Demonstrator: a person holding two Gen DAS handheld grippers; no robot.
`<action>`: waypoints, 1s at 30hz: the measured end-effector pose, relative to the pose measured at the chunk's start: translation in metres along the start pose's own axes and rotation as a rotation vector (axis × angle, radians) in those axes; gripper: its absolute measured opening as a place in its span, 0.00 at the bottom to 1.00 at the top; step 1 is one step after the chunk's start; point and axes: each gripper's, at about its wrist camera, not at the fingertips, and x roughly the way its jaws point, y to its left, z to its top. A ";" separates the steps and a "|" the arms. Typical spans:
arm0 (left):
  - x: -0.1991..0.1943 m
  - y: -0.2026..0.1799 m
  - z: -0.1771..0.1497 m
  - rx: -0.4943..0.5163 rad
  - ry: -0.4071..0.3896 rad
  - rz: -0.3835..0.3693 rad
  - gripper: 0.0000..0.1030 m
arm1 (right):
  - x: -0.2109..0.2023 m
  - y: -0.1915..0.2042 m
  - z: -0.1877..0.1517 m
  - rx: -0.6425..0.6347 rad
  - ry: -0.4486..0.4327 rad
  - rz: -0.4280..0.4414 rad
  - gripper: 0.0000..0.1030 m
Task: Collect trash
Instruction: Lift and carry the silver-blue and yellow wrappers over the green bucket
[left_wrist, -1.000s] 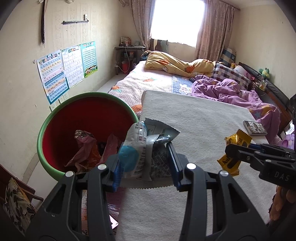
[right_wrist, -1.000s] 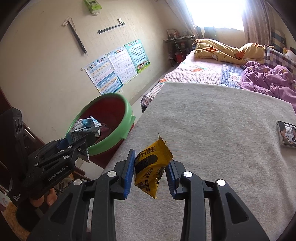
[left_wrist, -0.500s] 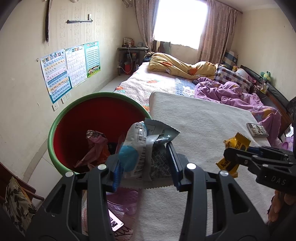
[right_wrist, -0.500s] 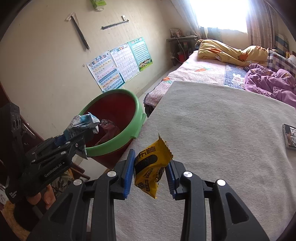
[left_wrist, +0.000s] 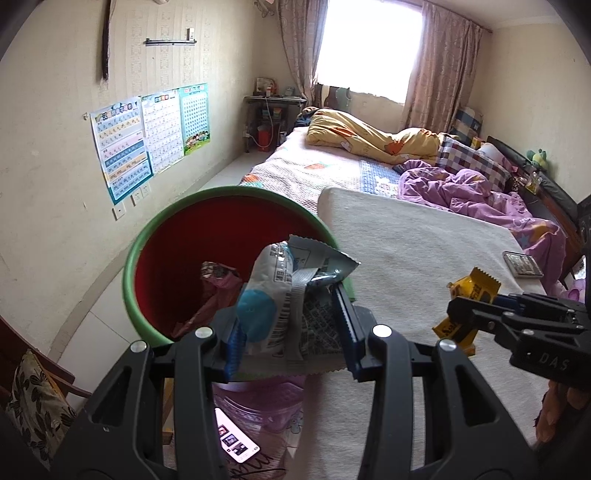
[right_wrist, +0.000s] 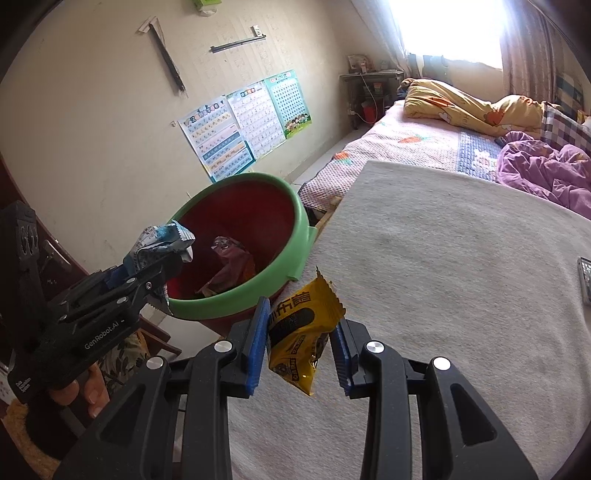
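My left gripper (left_wrist: 290, 328) is shut on a crumpled white and blue wrapper (left_wrist: 291, 295) and holds it over the near rim of the red tub with a green rim (left_wrist: 155, 240). The tub holds a dark red wrapper (left_wrist: 218, 284). My right gripper (right_wrist: 301, 343) is shut on a yellow snack packet (right_wrist: 301, 336) above the beige bed cover, just right of the tub (right_wrist: 258, 284). The left gripper and its wrapper (right_wrist: 162, 243) also show in the right wrist view, at the tub's left rim. The yellow packet (left_wrist: 465, 299) shows in the left wrist view.
A beige bed cover (right_wrist: 461, 277) spreads to the right of the tub. A small dark box (left_wrist: 522, 264) lies on it at the far right. Purple (left_wrist: 480, 192) and yellow bedding lie further back. A pink container and a phone (left_wrist: 236, 435) sit below the left gripper.
Both grippers have moved left toward the tub with their wrappers. The left wrapper is now over the tub's near rim. Both grips are unchanged.
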 end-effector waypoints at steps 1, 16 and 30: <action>0.000 0.003 0.000 -0.002 -0.001 0.002 0.40 | 0.002 0.002 0.001 -0.001 0.001 0.000 0.31; 0.007 0.027 0.008 -0.005 -0.003 0.004 0.40 | 0.019 0.022 0.011 -0.017 0.000 -0.003 0.31; 0.029 0.046 0.012 0.018 0.021 0.024 0.40 | 0.038 0.042 0.033 -0.031 -0.012 0.000 0.31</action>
